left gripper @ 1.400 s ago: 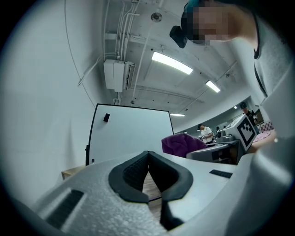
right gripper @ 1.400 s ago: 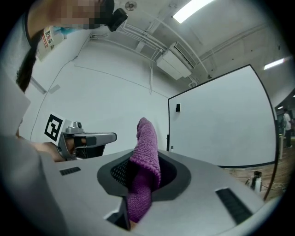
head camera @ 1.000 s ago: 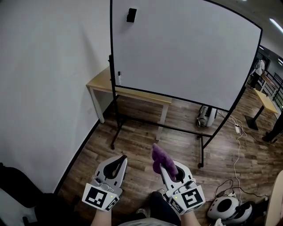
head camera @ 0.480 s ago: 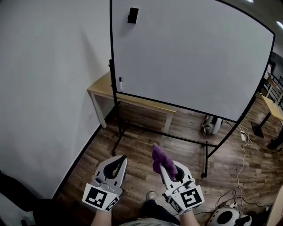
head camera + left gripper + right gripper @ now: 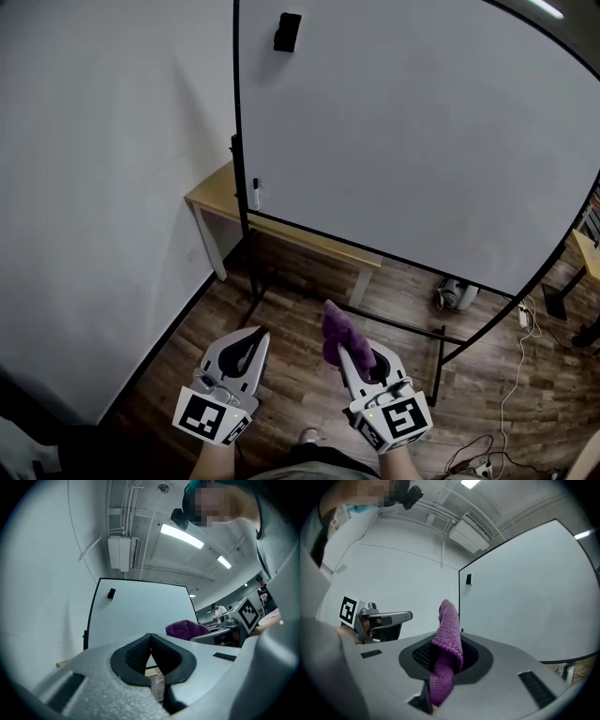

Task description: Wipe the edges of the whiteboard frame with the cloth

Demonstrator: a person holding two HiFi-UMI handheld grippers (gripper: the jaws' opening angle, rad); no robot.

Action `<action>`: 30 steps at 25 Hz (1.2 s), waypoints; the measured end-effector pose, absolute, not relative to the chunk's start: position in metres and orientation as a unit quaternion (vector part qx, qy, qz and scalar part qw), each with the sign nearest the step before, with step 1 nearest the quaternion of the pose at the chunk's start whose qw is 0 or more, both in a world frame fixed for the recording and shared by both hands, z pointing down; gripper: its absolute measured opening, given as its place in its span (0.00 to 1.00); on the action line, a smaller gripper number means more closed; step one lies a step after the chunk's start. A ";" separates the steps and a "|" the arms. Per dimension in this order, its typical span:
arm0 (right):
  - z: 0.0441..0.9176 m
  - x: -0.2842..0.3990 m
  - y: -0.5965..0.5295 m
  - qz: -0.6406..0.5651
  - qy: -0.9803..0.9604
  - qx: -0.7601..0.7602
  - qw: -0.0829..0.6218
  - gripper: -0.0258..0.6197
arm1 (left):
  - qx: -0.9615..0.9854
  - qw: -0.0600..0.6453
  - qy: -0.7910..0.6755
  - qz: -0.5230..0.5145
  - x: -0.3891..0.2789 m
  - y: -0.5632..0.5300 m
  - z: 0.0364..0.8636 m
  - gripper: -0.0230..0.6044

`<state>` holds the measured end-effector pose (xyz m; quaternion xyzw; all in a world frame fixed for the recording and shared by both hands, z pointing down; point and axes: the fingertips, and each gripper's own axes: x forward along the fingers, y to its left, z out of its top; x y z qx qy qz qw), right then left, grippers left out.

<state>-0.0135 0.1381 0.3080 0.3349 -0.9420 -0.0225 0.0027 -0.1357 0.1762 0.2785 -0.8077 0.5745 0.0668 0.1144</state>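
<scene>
One purple cloth sticks up from our right gripper, pinched tight btwn its jaws, well short of the whiteboard w/ its black frame. Our left gripper, jaws pressed together on nothing, sits beside the right, over the wood floor.

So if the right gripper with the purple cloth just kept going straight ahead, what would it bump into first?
Probably the black left frame edge of the whiteboard. The right gripper, shut on the cloth, points almost straight at it, and nothing shows in between. Depth is hard to judge, though.
</scene>
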 end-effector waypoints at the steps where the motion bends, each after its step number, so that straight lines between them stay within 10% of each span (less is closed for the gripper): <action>1: 0.308 -0.013 0.128 -0.023 -0.943 0.332 0.002 0.14 | -0.805 0.116 0.577 0.066 -0.135 0.168 0.278 0.06; 30: 0.315 -0.075 -0.006 -0.012 -0.936 0.351 0.001 0.14 | -0.809 0.117 0.573 0.064 -0.202 0.033 0.274 0.06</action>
